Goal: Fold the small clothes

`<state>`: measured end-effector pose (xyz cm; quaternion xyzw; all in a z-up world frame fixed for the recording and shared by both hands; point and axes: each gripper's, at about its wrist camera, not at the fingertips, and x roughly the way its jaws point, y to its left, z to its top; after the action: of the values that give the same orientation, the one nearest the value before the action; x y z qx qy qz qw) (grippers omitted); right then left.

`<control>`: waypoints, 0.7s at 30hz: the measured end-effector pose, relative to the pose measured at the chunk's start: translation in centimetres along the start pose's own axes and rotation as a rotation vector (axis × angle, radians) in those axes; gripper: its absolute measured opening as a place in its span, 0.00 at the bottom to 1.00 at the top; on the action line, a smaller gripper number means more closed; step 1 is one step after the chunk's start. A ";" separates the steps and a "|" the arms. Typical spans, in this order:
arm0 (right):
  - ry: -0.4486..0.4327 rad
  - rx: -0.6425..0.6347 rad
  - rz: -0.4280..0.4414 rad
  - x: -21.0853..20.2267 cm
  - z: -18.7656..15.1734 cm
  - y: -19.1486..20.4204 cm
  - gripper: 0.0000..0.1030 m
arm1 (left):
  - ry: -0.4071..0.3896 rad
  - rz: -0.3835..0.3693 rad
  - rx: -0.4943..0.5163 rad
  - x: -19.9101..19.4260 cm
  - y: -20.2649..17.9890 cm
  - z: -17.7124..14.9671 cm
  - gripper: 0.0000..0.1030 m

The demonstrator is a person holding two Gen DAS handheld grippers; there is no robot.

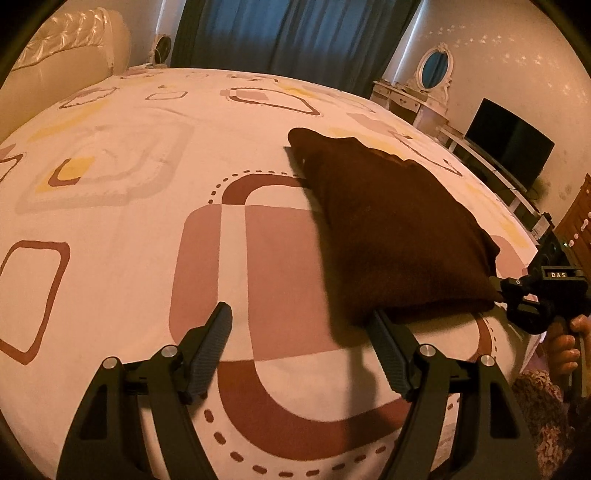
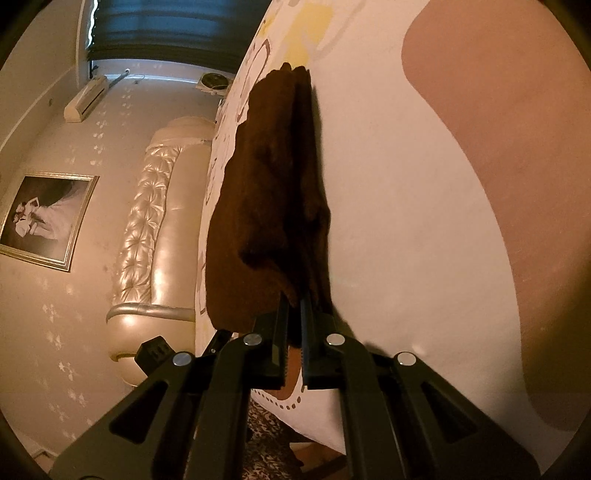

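Observation:
A dark brown folded garment (image 1: pixel 391 236) lies on the patterned bed sheet (image 1: pixel 122 206), right of centre in the left wrist view. My left gripper (image 1: pixel 299 312) stands open over the sheet, with nothing between its fingers. Its right finger (image 1: pixel 388 347) meets the garment's near edge. My right gripper (image 1: pixel 498 286) comes in from the right edge, shut on the garment's near right corner. In the right wrist view the picture is rolled sideways. There the right gripper (image 2: pixel 293 301) pinches the brown garment (image 2: pixel 269 206), which stretches away from the pads along the bed.
A padded cream headboard (image 1: pixel 62 70) stands at the bed's far left, with blue curtains (image 1: pixel 291 33) behind. A white dresser with an oval mirror (image 1: pixel 436 68) and a dark TV (image 1: pixel 509 140) stand to the right. A person's hand (image 1: pixel 565 343) holds the right gripper's handle.

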<state>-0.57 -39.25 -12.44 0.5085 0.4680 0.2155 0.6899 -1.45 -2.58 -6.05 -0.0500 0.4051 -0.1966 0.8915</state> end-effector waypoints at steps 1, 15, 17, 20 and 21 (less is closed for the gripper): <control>-0.001 0.003 0.001 0.0 0.0 0.0 0.04 | 0.003 -0.003 -0.002 -0.1 0.1 0.0 0.72; -0.005 0.047 0.019 -2.9 0.8 -0.5 0.32 | 0.057 -0.281 -0.249 -2.4 3.6 1.3 0.72; -0.006 0.044 0.024 -2.9 1.0 -0.3 0.42 | 0.077 -0.307 -0.278 -1.3 3.6 1.8 0.72; 0.006 0.017 0.020 -1.9 1.2 0.6 0.52 | 0.118 -0.352 -0.312 1.0 3.0 2.5 0.72; 0.017 0.006 0.020 -1.4 1.2 0.9 0.55 | 0.128 -0.360 -0.318 1.6 2.8 2.7 0.72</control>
<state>0.03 -40.56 -10.97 0.5133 0.4692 0.2253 0.6824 2.33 -0.84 -6.08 -0.2487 0.4714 -0.2887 0.7954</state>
